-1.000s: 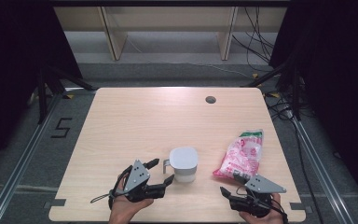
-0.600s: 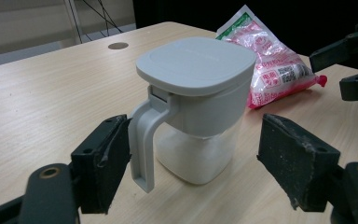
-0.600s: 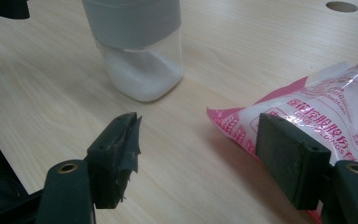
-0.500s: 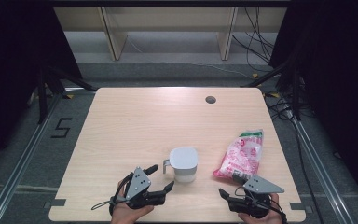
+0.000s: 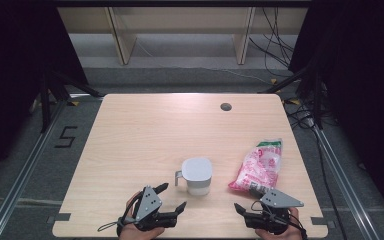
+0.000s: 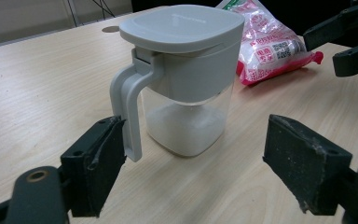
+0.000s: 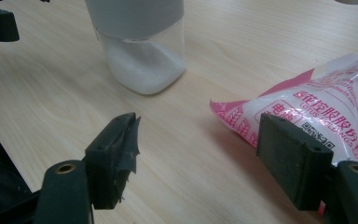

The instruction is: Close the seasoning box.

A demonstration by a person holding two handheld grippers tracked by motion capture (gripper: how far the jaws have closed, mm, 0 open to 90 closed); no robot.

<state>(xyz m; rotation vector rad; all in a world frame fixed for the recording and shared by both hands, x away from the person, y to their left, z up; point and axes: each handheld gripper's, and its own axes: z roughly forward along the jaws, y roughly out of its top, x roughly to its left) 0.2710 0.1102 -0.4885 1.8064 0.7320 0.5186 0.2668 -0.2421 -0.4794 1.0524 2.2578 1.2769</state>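
Two grippers open, left gripper (image 5: 172, 196) just widening: square grey-lidded clear container (image 5: 197, 175) at my 12, crinkled pink bag (image 5: 259, 166) at 2.

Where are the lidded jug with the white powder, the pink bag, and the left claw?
lidded jug (image 5: 197, 175), high view, on its grey lid.
pink bag (image 5: 260, 165), high view, on its middle.
left claw (image 5: 171, 198), high view, between its open fingertips.

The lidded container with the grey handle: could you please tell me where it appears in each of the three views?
High view: the container stands near the table's front edge, centre, between the two grippers.
Left gripper view: upper centre, handle turned toward the left jaw.
Right gripper view: top, left of centre, its lid cut off by the frame.
Shared landmark: the pink bag, beside it in all three.
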